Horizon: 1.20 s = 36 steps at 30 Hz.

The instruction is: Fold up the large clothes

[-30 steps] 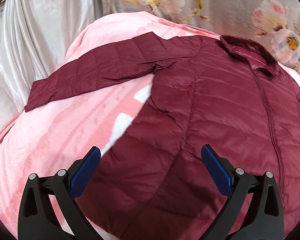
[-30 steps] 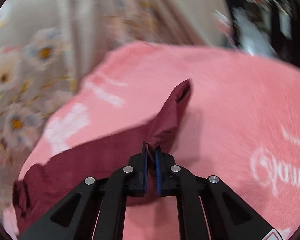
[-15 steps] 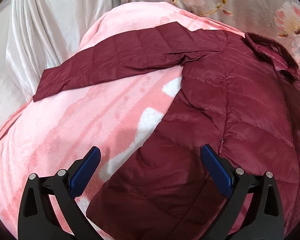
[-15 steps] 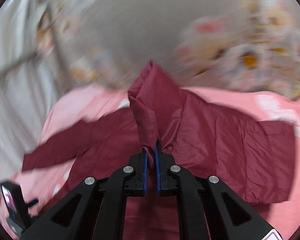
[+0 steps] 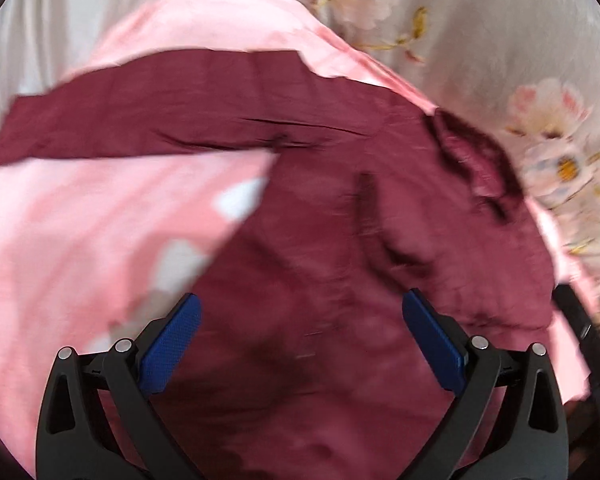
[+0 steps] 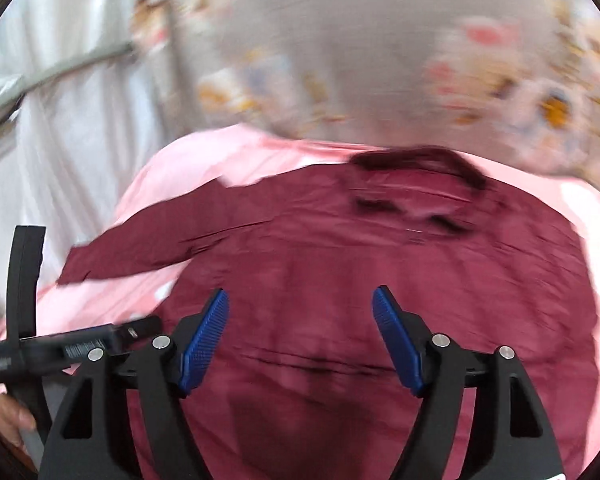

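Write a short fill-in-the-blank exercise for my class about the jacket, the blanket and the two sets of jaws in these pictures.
1. The maroon jacket lies on a ____ blanket.
2. Only the jacket's ____ sleeve lies stretched out over the blanket.
3. The right gripper has ____ between its opening jaws.
4. The left gripper has its jaws ____.

Missing words: pink; left; nothing; open

- The right tool [image 6: 300, 312] gripped the right sleeve a second ago; its jaws are now opening with nothing between them
- That sleeve now lies folded across the jacket [image 6: 380, 280]
- The left tool [image 5: 300, 320] has shifted slightly over the jacket
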Motion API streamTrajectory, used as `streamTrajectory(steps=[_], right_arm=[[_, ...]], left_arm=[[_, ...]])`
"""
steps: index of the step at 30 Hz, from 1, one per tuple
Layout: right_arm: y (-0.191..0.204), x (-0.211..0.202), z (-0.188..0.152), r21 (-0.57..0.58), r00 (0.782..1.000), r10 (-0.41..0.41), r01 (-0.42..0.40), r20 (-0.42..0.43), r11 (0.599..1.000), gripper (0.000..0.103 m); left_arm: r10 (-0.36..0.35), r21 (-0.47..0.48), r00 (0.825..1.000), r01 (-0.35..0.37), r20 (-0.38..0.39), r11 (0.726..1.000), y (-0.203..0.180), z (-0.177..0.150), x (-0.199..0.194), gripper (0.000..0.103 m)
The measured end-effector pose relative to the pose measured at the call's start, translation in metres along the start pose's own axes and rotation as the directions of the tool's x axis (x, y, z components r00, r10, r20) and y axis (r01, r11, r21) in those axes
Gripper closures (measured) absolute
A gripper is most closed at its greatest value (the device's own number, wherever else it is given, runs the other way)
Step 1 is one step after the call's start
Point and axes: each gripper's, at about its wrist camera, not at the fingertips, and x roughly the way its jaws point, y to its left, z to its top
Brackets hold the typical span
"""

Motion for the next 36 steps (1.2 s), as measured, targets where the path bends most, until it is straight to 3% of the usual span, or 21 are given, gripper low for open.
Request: streamTrajectory(steps=[4, 7, 9, 10, 11, 13, 14, 18, 20, 21, 22, 25, 26, 30, 36], right_arm=[[-0.066, -0.018, -0.005, 0.174, 0.994, -0.113, 0.114, -0.012, 0.978, 0.031], [-0.127, -0.029, -0.019, 0.343, 0.980, -0.194, 0.199, -0.047, 0.918, 0.031], [-0.173, -0.037, -0.030, 0.486, 0.967, -0.240, 0.253, -0.091, 0.837, 0.031], [-0.187, -0.037, -0.034, 0.526, 0.964, -0.244, 0.262, -0.105, 0.809, 0.034], [-0.210, -0.037, -0.038, 0.592, 0.966, -0.234, 0.255, -0.115, 0.765, 0.041], [-0.237, -0.034, -0.042, 0.668, 0.969, -0.212, 0.243, -0.130, 0.703, 0.048], [-0.245, -0.030, -0.043, 0.690, 0.970, -0.203, 0.238, -0.134, 0.684, 0.051], [-0.275, -0.005, -0.043, 0.749, 0.974, -0.165, 0.227, -0.157, 0.623, 0.055], [-0.282, 0.005, -0.040, 0.750, 0.973, -0.172, 0.230, -0.156, 0.621, 0.067], [-0.282, 0.007, -0.038, 0.744, 0.973, -0.172, 0.228, -0.153, 0.628, 0.077], [-0.282, 0.007, -0.033, 0.739, 0.977, -0.165, 0.212, -0.137, 0.639, 0.093], [-0.273, -0.009, -0.022, 0.720, 0.980, -0.194, 0.168, -0.047, 0.673, 0.096], [-0.270, -0.010, -0.020, 0.703, 0.975, -0.218, 0.190, -0.052, 0.685, 0.097], [-0.264, 0.009, -0.026, 0.612, 0.941, -0.296, 0.333, -0.165, 0.717, 0.098], [-0.260, 0.023, -0.030, 0.535, 0.911, -0.351, 0.411, -0.215, 0.738, 0.098]], left_arm=[[-0.132, -0.034, 0.989, 0.130, -0.066, 0.991, -0.032, 0.010, 0.026, 0.005], [-0.137, -0.019, 0.985, 0.136, -0.105, 0.991, -0.051, 0.011, 0.047, 0.007], [-0.121, -0.003, 0.984, 0.122, -0.129, 0.993, -0.059, 0.013, 0.059, 0.030], [-0.114, 0.004, 0.984, 0.116, -0.134, 0.993, -0.062, 0.014, 0.063, 0.055], [-0.098, 0.012, 0.986, 0.101, -0.137, 0.995, -0.065, 0.016, 0.067, 0.070], [-0.097, 0.012, 0.988, 0.099, -0.121, 0.995, -0.068, 0.025, 0.069, 0.087], [-0.096, 0.023, 0.990, 0.099, -0.107, 0.995, -0.069, 0.029, 0.067, 0.092], [-0.069, 0.099, 0.997, 0.070, -0.018, 0.993, -0.077, 0.047, 0.053, 0.093], [-0.049, 0.136, 0.999, 0.047, 0.012, 0.990, -0.081, 0.051, 0.049, 0.094], [-0.032, 0.158, 0.999, 0.027, 0.027, 0.987, -0.084, 0.052, 0.050, 0.094], [-0.016, 0.173, 0.999, 0.009, 0.039, 0.985, -0.086, 0.052, 0.051, 0.095], [0.028, 0.201, 0.999, -0.036, 0.039, 0.979, -0.086, 0.048, 0.063, 0.095], [0.041, 0.204, 0.999, -0.046, 0.030, 0.978, -0.084, 0.045, 0.069, 0.095], [0.069, 0.200, 0.997, -0.062, -0.027, 0.978, -0.076, 0.030, 0.093, 0.094], [0.104, 0.258, 0.994, -0.111, 0.039, 0.960, -0.080, 0.016, 0.097, 0.093]])
